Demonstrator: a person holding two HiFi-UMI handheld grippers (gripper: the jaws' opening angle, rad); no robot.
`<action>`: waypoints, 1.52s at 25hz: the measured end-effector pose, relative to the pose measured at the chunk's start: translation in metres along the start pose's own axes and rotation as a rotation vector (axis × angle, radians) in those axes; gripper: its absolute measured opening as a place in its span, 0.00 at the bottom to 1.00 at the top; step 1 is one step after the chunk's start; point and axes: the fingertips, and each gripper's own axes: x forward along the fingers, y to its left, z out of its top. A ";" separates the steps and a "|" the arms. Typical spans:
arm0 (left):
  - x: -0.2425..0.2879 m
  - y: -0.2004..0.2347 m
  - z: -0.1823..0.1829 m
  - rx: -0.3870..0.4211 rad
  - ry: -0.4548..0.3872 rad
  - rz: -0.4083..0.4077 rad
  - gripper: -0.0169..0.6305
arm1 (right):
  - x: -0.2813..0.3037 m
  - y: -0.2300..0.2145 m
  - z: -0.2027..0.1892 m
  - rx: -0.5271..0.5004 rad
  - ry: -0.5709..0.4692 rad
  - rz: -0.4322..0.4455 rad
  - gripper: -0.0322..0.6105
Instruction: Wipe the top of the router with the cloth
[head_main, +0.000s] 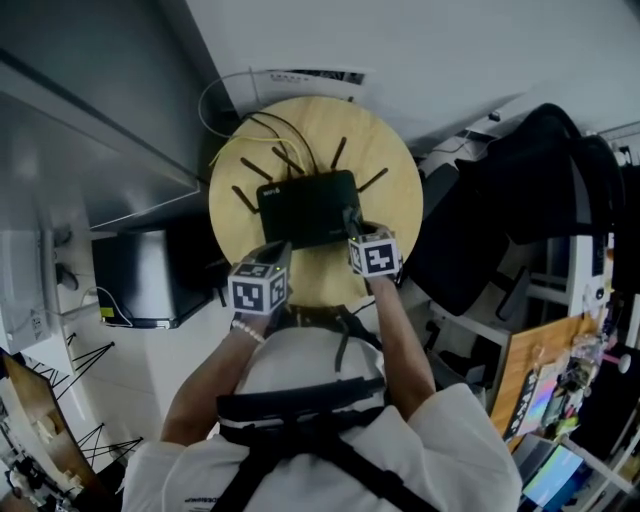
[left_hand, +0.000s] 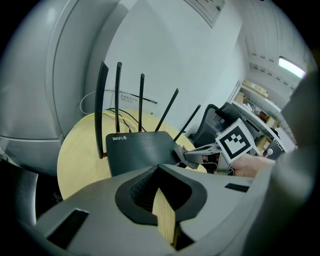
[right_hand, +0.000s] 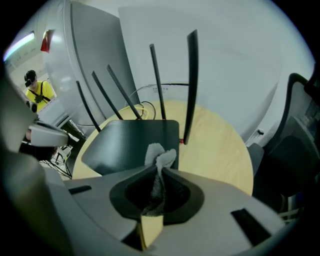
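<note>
The right gripper (right_hand: 159, 172) is pinching a small pale cloth (right_hand: 160, 152), and a tuft of it pokes out past the jaws toward the router (right_hand: 132, 142). This gripper is at the router's near right corner. I cannot tell whether the cloth touches the top. The left gripper (left_hand: 160, 170) has its jaws pressed together with nothing in them and sits just off the router's near left corner.

Only a little cloth sticks out, so the wipe probably calls for tipping the right gripper down until cloth, not jaw, meets the top. Light pressure and straight, overlapping strokes from the router's near edge toward its back should cover it. It seems wise to stop short of the antennas (left_hand: 141, 102), which could snag the cloth. The router looks light and may slide, so the left gripper could steady its near left corner.

The router lies flat on a round wooden table (head_main: 385, 200), near its middle. It is a low, matte black box with "WIFI6" in white at a front corner. Thin black antennas stand along its back and sides, and cables (head_main: 262, 128) trail off behind it.
</note>
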 end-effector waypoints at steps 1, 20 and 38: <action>-0.002 0.002 -0.002 0.000 0.003 0.000 0.02 | 0.001 0.006 0.000 0.001 0.001 0.007 0.11; -0.062 0.050 -0.026 0.001 0.009 0.033 0.02 | 0.022 0.165 0.008 -0.126 -0.003 0.163 0.11; -0.077 0.052 -0.024 0.050 -0.001 -0.003 0.02 | 0.007 0.184 0.014 -0.065 -0.053 0.176 0.11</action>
